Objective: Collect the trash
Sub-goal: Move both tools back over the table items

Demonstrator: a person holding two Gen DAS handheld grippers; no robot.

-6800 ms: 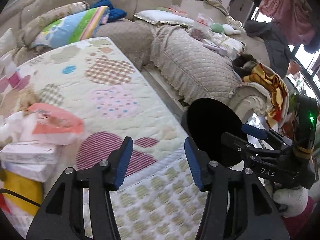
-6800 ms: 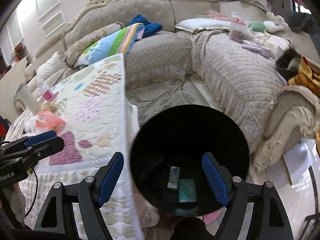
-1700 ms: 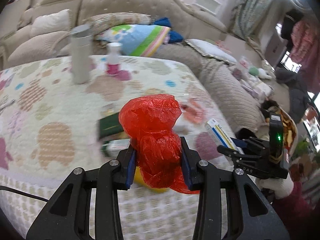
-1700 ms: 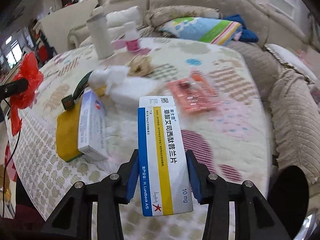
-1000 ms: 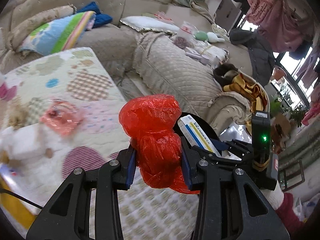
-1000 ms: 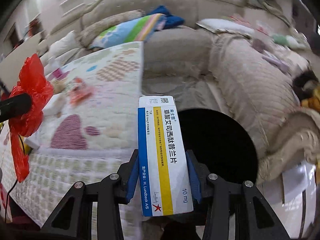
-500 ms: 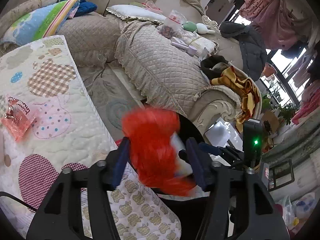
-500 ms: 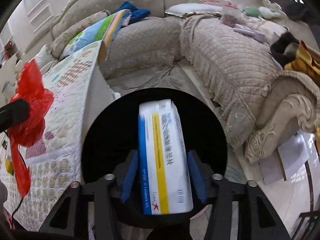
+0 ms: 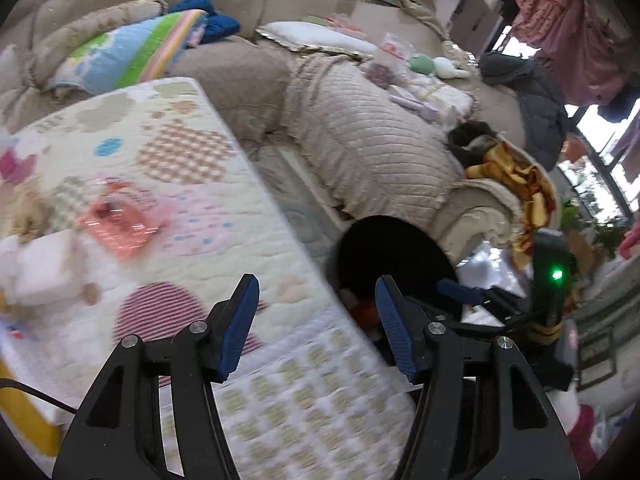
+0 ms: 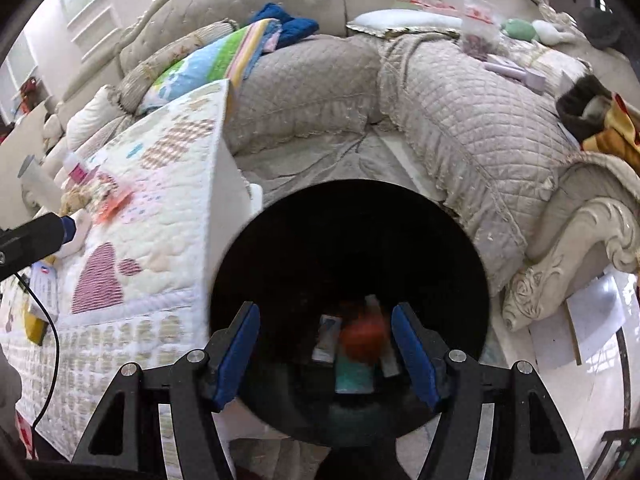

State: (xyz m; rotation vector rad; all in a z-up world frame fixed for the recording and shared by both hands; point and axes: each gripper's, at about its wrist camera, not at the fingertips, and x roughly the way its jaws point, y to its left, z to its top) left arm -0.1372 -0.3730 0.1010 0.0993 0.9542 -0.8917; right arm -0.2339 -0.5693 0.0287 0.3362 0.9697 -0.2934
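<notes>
My right gripper (image 10: 326, 320) hangs over the black round bin (image 10: 280, 248), its jaws opening with nothing between them. Inside the bin lie the red plastic bag (image 10: 364, 340), a white box (image 10: 328, 338) and a teal packet (image 10: 354, 376). My left gripper (image 9: 316, 292) is open and empty above the quilted table's (image 9: 280, 380) corner, beside the bin (image 9: 392, 240), where the red bag (image 9: 364, 312) shows. On the table lie a pink wrapper (image 9: 120, 224), white tissue (image 9: 44, 268) and a yellow item (image 9: 24, 408). The right gripper (image 9: 456, 292) shows at the right.
A beige quilted sofa (image 10: 460, 120) curves behind the bin, with a striped pillow (image 10: 208, 60) and small things on it. A carved sofa arm (image 10: 580, 248) and white paper (image 10: 596, 316) lie right of the bin. A bottle (image 10: 34, 180) stands far on the table.
Both grippers have opened. The red bag and the blue-and-yellow box have dropped into the bin. The left view has swung back toward the table.
</notes>
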